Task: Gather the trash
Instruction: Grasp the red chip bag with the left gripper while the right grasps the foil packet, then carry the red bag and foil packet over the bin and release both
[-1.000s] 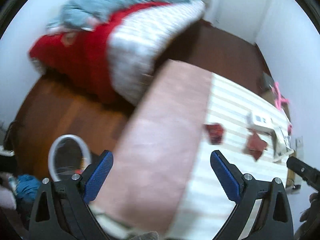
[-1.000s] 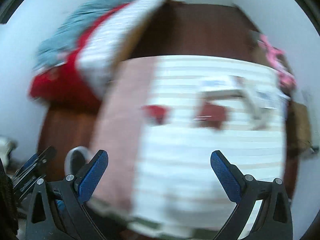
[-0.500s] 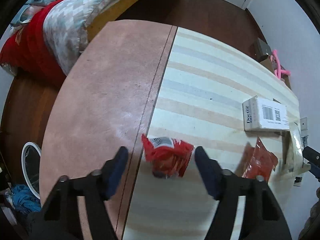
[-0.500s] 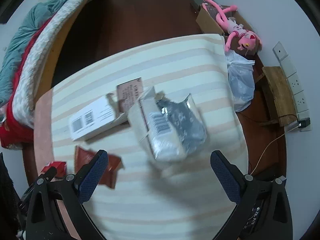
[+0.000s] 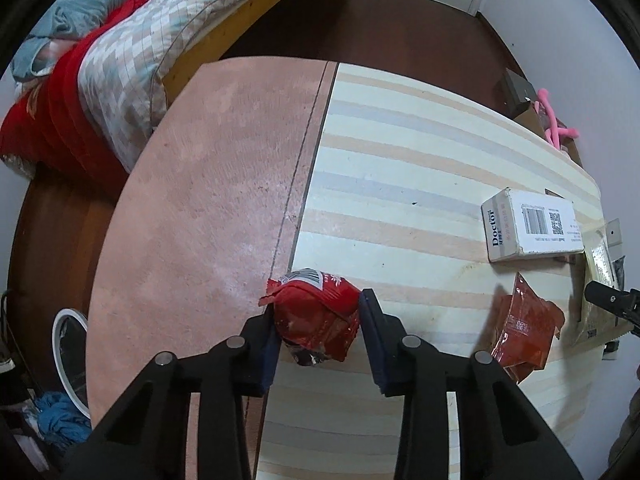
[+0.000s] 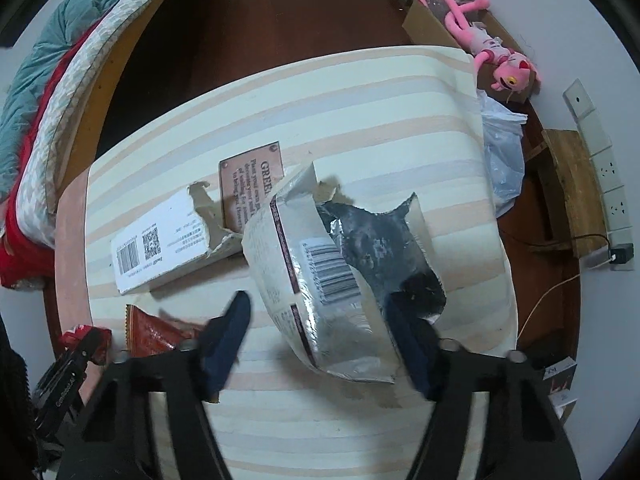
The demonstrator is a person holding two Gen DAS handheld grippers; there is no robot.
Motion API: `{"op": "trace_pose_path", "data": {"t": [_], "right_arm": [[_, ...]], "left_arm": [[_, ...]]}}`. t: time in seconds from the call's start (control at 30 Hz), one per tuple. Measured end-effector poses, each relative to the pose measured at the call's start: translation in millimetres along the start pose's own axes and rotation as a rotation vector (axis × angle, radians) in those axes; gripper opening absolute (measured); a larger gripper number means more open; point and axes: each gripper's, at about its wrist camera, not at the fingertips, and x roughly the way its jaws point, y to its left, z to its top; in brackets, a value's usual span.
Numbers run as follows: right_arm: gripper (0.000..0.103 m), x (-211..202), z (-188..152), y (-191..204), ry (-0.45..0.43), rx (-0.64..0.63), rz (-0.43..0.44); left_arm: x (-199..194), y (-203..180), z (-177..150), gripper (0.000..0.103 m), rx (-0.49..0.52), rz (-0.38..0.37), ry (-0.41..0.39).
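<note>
Since half a second ago the left gripper point(image 5: 318, 320) is closing snugly on the red wrapper point(image 5: 314, 316) at lower centre of the surface point(image 5: 400, 160), while the right gripper point(image 6: 320, 328) is narrowing, not yet gripping, around the torn bag point(image 6: 344, 272) at centre, so both pickups are starting.

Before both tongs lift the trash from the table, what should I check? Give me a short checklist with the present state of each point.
1. Left tongs closed on red wrapper: ok.
2. Right tongs closed on torn white bag: not ok, one pad apart from it.
3. Bag free of the white box: cannot tell, edges overlap.
4. Second red wrapper collected: not ok.
5. Bin within reach: cannot tell.
</note>
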Motion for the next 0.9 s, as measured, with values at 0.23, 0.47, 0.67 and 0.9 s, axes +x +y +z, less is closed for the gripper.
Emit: {"op": "trace_pose_path", "data": {"t": [0.23,0.47,0.67,0.9], "right_arm": [[0.030,-14.8,-9.8,4.4,-0.039,-0.027,0.009],[0.026,-49.9,-29.6,18.3,-0.100,-0.078,0.028],[0.025,-95.1,-61.7,43.2,-0.155,-0.133,0.100],[0.025,-148.8,-113.7,91.7,-0.209,-0.230,0.212]], "left_arm": [[-22.8,-6.2,-4.1,0.033,0.029,0.006,-0.050],[-64.4,-1.5,-11.4,0.033,0.060,0.027,-0.138],[-112.2,17.6,-28.1,0.033,0.052,0.016,-0.207],[-176.2,65.2,-57.9,0.033,-0.002,-0.015,-0.285]]}}
